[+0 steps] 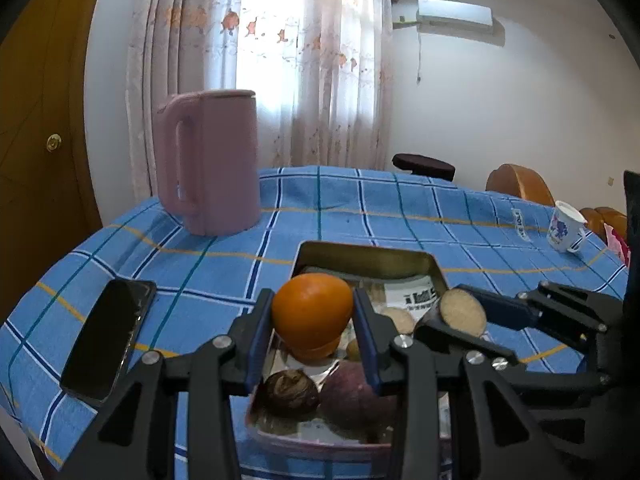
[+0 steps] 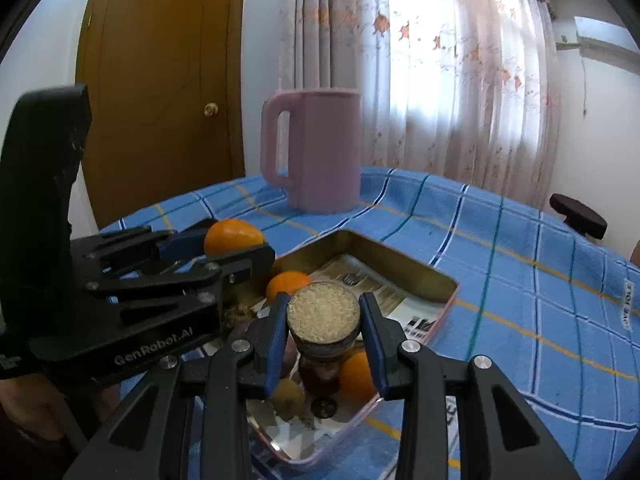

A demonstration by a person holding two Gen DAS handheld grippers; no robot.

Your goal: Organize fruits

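My left gripper (image 1: 313, 312) is shut on an orange (image 1: 312, 304) and holds it above the near half of a gold metal tin (image 1: 362, 251). In the tin lie a second orange (image 1: 316, 350), a dark brown round fruit (image 1: 288, 392) and a purple fruit (image 1: 352, 396). My right gripper (image 2: 323, 320) is shut on a dark-skinned fruit half (image 2: 323, 312) with a pale grainy cut face, also over the tin (image 2: 404, 260). Below it lie two oranges (image 2: 288, 283) and a brownish fruit (image 2: 286, 396). Both grippers hang side by side, the left gripper (image 2: 234, 246) to the left of the right one.
A tall pink kettle (image 1: 212, 160) stands at the back of the blue checked tablecloth (image 1: 400, 212). A black phone (image 1: 108, 336) lies left of the tin. A white printed mug (image 1: 566, 226) is at the far right. A dark stool (image 1: 424, 165) and brown chairs (image 1: 516, 182) stand beyond the table.
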